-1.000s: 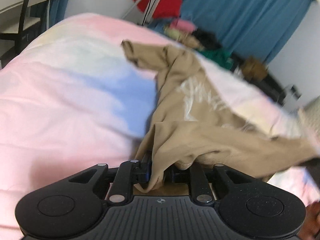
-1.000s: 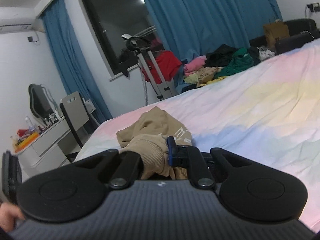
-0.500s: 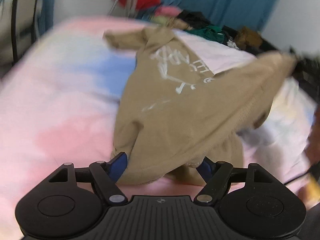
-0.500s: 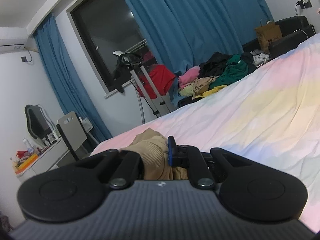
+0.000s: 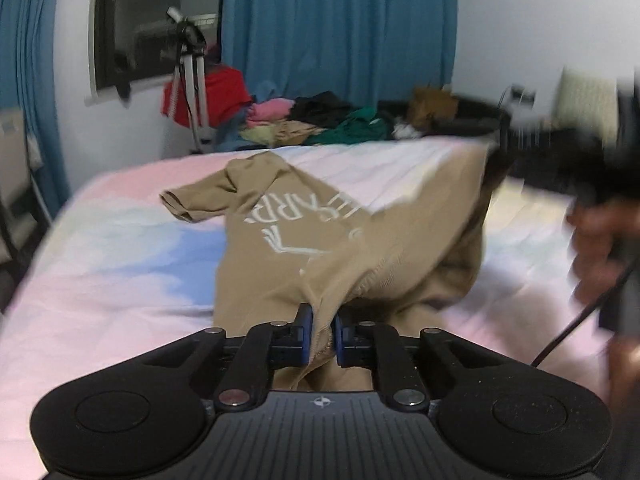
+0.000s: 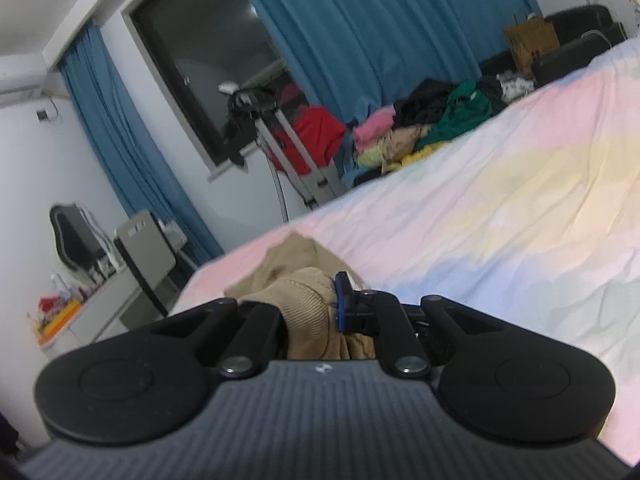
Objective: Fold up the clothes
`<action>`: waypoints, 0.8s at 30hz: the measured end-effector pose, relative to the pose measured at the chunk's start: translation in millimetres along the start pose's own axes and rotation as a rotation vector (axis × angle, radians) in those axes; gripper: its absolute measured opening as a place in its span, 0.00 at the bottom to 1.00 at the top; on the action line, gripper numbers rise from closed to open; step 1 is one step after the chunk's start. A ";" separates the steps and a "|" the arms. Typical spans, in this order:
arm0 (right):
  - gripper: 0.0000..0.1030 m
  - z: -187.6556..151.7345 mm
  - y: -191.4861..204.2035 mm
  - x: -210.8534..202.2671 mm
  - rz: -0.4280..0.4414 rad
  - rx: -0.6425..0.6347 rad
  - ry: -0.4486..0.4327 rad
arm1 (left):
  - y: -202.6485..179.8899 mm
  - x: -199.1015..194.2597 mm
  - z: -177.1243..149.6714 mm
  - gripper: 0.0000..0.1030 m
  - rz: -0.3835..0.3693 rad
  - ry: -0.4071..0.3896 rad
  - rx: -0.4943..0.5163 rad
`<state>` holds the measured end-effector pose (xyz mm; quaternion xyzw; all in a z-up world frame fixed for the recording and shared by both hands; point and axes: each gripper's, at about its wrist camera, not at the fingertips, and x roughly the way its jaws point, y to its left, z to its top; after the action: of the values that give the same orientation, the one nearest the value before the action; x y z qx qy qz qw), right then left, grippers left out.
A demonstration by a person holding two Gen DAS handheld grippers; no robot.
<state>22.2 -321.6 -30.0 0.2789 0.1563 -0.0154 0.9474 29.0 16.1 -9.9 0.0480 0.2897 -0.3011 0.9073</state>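
Where the pastel bedspread (image 5: 100, 280) fills most of both views, the tan T-shirt (image 5: 280, 256) lies partly spread across it, white lettering up and one short sleeve pointing toward the window side, while its right part is lifted off the bed. Beyond the bed's far edge a heap of clothes (image 5: 312, 120) sits before the blue curtain (image 5: 340, 24). The left gripper (image 5: 320, 330) has its jaws closing, blue pads pinching a fold of the shirt's hem. The right gripper (image 6: 320, 300) is clamped on a bunched, ribbed edge of the same shirt.
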 end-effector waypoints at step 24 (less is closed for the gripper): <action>0.10 -28.4 4.8 23.7 0.060 0.024 0.202 | 127.2 30.7 27.4 0.50 0.024 0.042 -0.451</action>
<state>37.2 -301.0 -57.2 0.2949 0.2424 0.0391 0.9234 135.6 96.5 -15.4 -0.1466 0.3681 -0.2168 0.8922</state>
